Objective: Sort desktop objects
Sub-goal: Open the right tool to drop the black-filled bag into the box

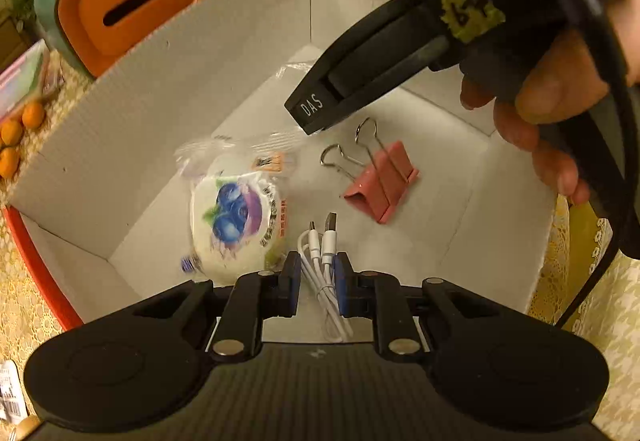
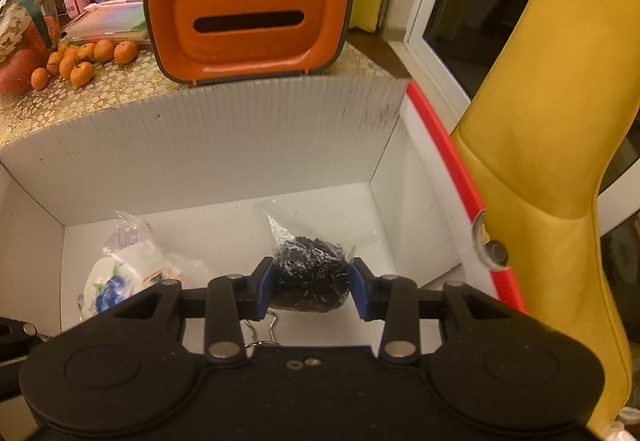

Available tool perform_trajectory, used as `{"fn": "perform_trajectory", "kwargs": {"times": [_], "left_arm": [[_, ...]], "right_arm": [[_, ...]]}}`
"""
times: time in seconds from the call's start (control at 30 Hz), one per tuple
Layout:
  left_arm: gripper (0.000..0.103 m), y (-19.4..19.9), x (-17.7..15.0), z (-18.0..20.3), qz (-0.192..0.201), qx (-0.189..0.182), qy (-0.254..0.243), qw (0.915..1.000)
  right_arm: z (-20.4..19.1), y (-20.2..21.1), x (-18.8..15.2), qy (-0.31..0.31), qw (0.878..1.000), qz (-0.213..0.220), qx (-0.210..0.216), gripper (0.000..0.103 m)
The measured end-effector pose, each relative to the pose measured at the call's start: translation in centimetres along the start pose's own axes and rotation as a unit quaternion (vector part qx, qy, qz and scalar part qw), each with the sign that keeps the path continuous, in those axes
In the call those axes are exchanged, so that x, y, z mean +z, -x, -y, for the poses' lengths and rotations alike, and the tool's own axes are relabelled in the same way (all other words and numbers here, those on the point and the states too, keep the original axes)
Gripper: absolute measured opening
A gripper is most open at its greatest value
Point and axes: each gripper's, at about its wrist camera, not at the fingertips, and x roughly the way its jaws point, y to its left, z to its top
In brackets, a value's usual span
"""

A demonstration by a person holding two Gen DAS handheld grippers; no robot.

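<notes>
Your left gripper point(image 1: 318, 281) pinches a bundled white USB cable point(image 1: 325, 265); its blue pads press the coil from both sides, plugs pointing forward. It hangs low inside the white cardboard box point(image 1: 160, 89), above the floor near the front wall.

Your right gripper point(image 2: 311, 289) clamps a clear bag of small black pieces point(image 2: 308, 277), pads tight on either side of it, also inside the box, toward its right half.

Lying on the box floor: a blueberry-print snack packet point(image 1: 232, 217) left of the cable, and a pink binder clip point(image 1: 380, 181) with wire handles to its right, apart from both.

Your right hand point(image 1: 552, 101) shows in the left wrist view.

Behind the box, on the lace-covered table point(image 2: 100, 97): an orange tissue holder point(image 2: 248, 17) and a pile of small oranges point(image 2: 80, 61).
</notes>
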Motion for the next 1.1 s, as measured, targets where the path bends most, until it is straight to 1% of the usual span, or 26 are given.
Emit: {"fn": "perform_trajectory", "kwargs": {"times": [0.13, 0.33, 0.53, 0.6, 0.63, 0.67, 0.7, 1.0, 1.03, 1.1], "left_arm": [[0.017, -0.5, 0.2, -0.4, -0.023, -0.006, 0.007, 0.9997], [0.016, -1.0, 0.4, -0.4, -0.048, -0.002, 0.009, 0.9988], [0.016, -1.5, 0.5, -0.6, -0.07, -0.008, 0.013, 0.9974], [0.016, -1.6, 0.5, -0.7, -0.076, -0.009, 0.016, 0.9969], [0.016, -1.5, 0.4, -0.7, -0.075, -0.01, 0.017, 0.997], [0.016, -1.5, 0.3, -0.8, -0.072, -0.011, 0.017, 0.9972], [0.016, -1.3, 0.2, -0.8, -0.069, -0.012, 0.02, 0.9974], [0.017, 1.4, -0.9, -1.3, -0.023, -0.014, 0.033, 0.9991], [0.017, 1.5, -0.3, -1.8, -0.018, -0.013, 0.035, 0.9991], [0.017, 2.5, -0.5, -1.9, -0.005, -0.01, 0.036, 0.9993]], "right_arm": [[-0.1, -0.4, 0.1, 0.002, 1.0, -0.014, 0.002, 0.039], [-0.1, -0.6, 0.1, 0.003, 1.0, -0.019, 0.006, 0.041], [-0.4, -0.7, 0.1, 0.011, 1.0, -0.021, 0.0, 0.044], [-0.4, -0.6, 0.1, 0.012, 1.0, -0.02, -0.001, 0.048], [-0.4, -0.6, 0.1, 0.012, 1.0, -0.019, -0.001, 0.05], [-0.4, -0.5, 0.1, 0.011, 1.0, -0.016, -0.001, 0.057], [-0.4, -0.3, 0.1, 0.012, 1.0, -0.012, -0.001, 0.061], [0.0, 1.7, -0.1, -0.005, 1.0, 0.005, 0.012, 0.064], [0.1, 2.1, -0.1, -0.005, 1.0, 0.006, 0.014, 0.064], [0.1, 3.0, -0.3, -0.008, 1.0, 0.012, 0.016, 0.064]]}}
